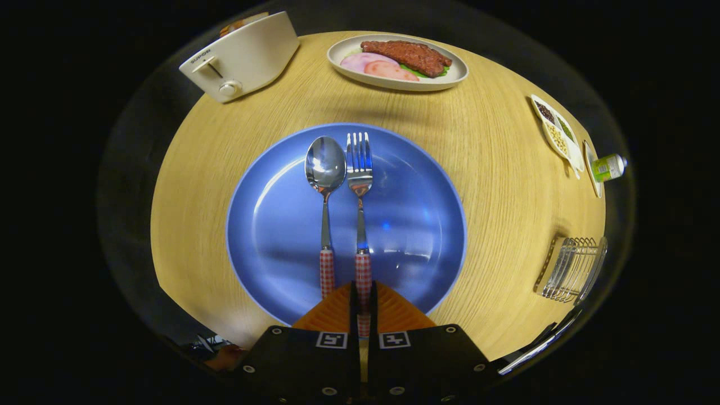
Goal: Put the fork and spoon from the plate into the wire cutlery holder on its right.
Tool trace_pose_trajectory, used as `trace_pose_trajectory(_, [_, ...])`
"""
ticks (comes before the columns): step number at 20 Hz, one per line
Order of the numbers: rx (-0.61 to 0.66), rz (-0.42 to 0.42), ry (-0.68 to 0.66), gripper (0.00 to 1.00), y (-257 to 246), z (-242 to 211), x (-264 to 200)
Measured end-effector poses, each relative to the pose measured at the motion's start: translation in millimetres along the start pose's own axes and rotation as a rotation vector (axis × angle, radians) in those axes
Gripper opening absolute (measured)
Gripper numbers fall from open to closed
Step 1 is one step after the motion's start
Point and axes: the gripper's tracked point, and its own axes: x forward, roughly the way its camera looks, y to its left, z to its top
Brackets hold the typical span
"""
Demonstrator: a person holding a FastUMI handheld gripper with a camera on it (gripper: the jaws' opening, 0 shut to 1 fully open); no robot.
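The claw point(364, 298) sits at the near edge of the blue plate point(416, 225), its two fingers drawn close together with only a narrow slot between them. The checkered handle of the fork point(360, 185) runs down into that slot, and both fingers appear to press on it from either side. The fork lies flat on the plate, tines pointing to the far side.

The spoon point(325, 180) lies on the plate just to the left of the fork, parallel to it, bowl at the far end. Its checkered handle ends just beside the left finger and lies outside the slot.

The plate rests at the centre of a round wooden table point(495, 169). The wire cutlery holder point(571, 269) stands on the table to the right of the plate, well apart from it, close to the table's right edge.

On the far side of the table, an oval dish point(458, 76) carries a slab of meat and sliced items. A cream toaster point(242, 56) stands at the far left. At the far right, a small divided tray point(557, 132) holds seeds or grains, with a green-labelled bottle point(608, 167) lying beside it.
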Motion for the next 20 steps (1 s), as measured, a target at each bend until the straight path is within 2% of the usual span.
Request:
trace_pose_trajectory(2, [0.016, 0.017, -0.015, 0.06, -7.6, 0.8, -10.8])
trace_pose_trajectory(5, [0.056, 0.087, -0.024, 0.06, -8.6, -5.2, -32.6])
trace_pose_trajectory(8, [0.082, 0.104, -0.066, 0.06, -26.6, -4.4, -65.7])
trace_pose_trajectory(14, [0.173, 0.017, -0.156, 0.06, -106.8, -12.8, -124.5])
trace_pose_trajectory(20, [0.308, -0.074, -0.119, 0.06, -180.8, -59.0, -152.3])
